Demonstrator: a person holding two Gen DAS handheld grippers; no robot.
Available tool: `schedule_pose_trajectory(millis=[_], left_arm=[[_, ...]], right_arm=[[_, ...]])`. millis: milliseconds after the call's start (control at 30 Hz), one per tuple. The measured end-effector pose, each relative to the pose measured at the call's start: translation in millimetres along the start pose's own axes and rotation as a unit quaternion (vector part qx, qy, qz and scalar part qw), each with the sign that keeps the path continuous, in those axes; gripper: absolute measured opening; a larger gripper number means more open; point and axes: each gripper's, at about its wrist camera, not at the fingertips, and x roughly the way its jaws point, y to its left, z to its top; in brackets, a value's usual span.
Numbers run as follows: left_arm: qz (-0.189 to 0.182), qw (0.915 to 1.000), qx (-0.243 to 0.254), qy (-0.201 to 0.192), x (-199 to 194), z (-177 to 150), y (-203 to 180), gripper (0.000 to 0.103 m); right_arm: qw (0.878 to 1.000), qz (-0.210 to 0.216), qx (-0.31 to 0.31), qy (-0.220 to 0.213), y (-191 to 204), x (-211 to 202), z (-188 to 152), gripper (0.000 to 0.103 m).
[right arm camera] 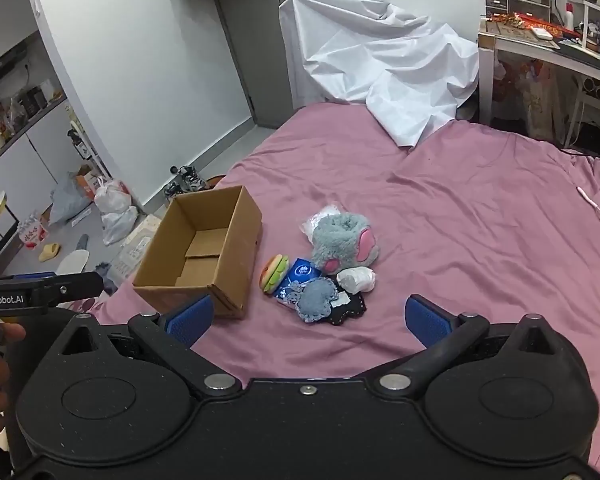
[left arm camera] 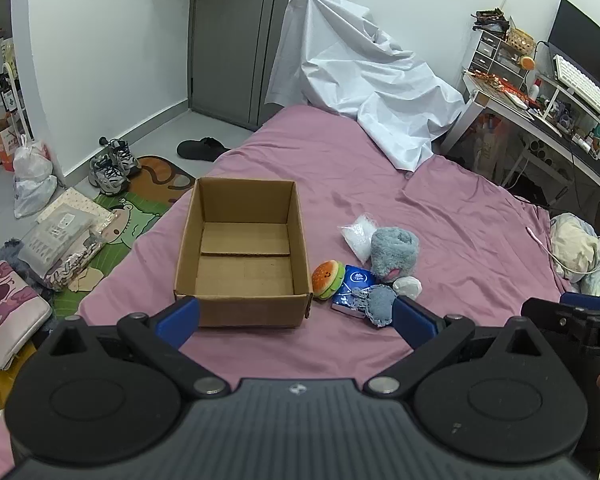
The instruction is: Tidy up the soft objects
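Both tools hover low over the bed [left arm camera: 480, 208], which is covered in a mauve-pink sheet. The left hand-held gripper [left arm camera: 296, 318] has its blue pads spread wide with nothing between them, and the right hand-held gripper [right arm camera: 308, 320] is likewise released and carries nothing.

An open cardboard box [left arm camera: 242, 256] sits on the sheet with only its bottom flaps showing inside. Just to its right, apart from the box wall, the soft things lie bunched in a small heap. A little plush hamburger [left arm camera: 329, 279] stands on its edge nearest the box. Against it rests a blue packet [left arm camera: 354, 286], and a grey-blue crocheted piece [left arm camera: 378, 304] lies partly on top of that packet. From the right-hand camera a dark spotted cloth [right arm camera: 350, 306] shows under the crocheted piece. A small white bundle [left arm camera: 408, 286] sits just beside them, touching the fluffy grey plush [left arm camera: 394, 254], whose pink patches face the right side. Behind the plush lies a clear plastic bag [left arm camera: 358, 234] of white stuff.

At the far end of the bed a crumpled white sheet [left arm camera: 364, 76] is draped over something tall. A cluttered table [left arm camera: 540, 104] stands to the right, with a keyboard and a dark monitor on it. Shoes [left arm camera: 112, 166] and plastic bags lie on the floor by the wall
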Motion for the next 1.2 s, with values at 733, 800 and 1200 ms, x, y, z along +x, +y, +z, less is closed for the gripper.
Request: schedule_pose_trajectory(millis=[733, 800, 1200], left_arm=[[0.003, 1.0, 0.0, 0.0, -3.1, -7.3, -2.9, 0.102], [0.003, 1.0, 0.0, 0.001, -3.3, -6.4, -2.3, 0.102], [0.003, 1.0, -0.001, 0.002, -4.2, -4.4, -0.2, 0.102]], right_arm=[[1.0, -0.002, 0.005, -0.002, -4.2, -0.3, -2.5, 0.103], [1.0, -0.002, 0.006, -0.002, -4.8, -0.5, -2.4, 0.103], [1.0, -0.003, 0.004, -0.003, -4.3, -0.4, -2.8, 0.103]])
